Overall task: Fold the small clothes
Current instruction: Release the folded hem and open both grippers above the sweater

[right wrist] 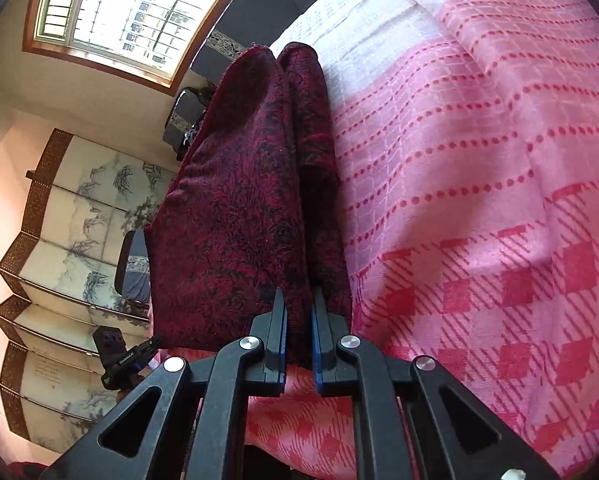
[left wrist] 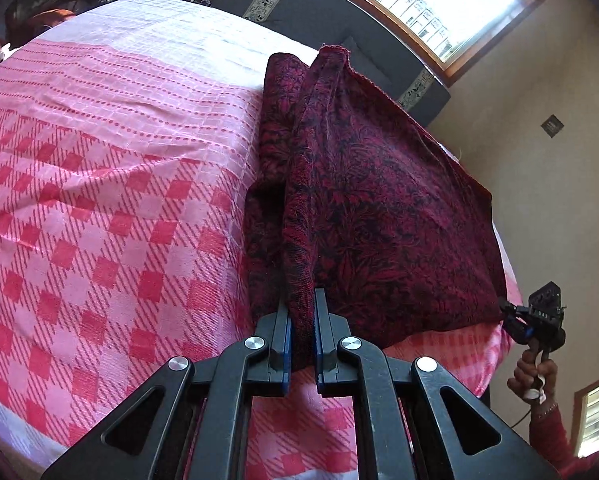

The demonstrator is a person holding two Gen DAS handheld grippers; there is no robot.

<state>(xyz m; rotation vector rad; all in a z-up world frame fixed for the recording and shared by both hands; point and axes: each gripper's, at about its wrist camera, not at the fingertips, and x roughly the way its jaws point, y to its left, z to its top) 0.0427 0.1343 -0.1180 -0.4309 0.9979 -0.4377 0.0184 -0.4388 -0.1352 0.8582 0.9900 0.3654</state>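
A dark red cloth [left wrist: 379, 208] with a black leafy pattern is held up off a bed by two hand-held grippers, one at each near corner. The bed is covered by a pink and red checked bedspread [left wrist: 99, 200], whose pattern changes to rows of red dots and then to pale squares toward the far end.

In the left wrist view, the left gripper [left wrist: 301, 320] sits at 6 o'clock. Its jaws are closed tight on a bunched fold of the cloth, with the fabric pinched between the blue pads. From there the cloth rises toward 12 o'clock and spreads out to 3 o'clock as a taut sheet. At its lower corner, near 4 o'clock, the right gripper [left wrist: 511, 312] clamps the edge, and a person's hand [left wrist: 533, 376] grips the handle below it, with a red sleeve [left wrist: 555, 432] beneath.

In the right wrist view, the right gripper [right wrist: 299, 316] is at 6 o'clock, its jaws likewise clamped hard on the cloth [right wrist: 239, 220]. The fabric climbs to 12 o'clock and stretches toward 9 o'clock. The left gripper [right wrist: 147, 350] shows at 8 o'clock, at the cloth's other lower corner.

Behind the cloth, a wood-framed window [right wrist: 131, 12] glows brightly at 11 o'clock, and a folding screen [right wrist: 71, 248] painted with pale landscape scenes stands at 9 o'clock. A dark headboard [left wrist: 339, 20] with a patterned band runs below the window.
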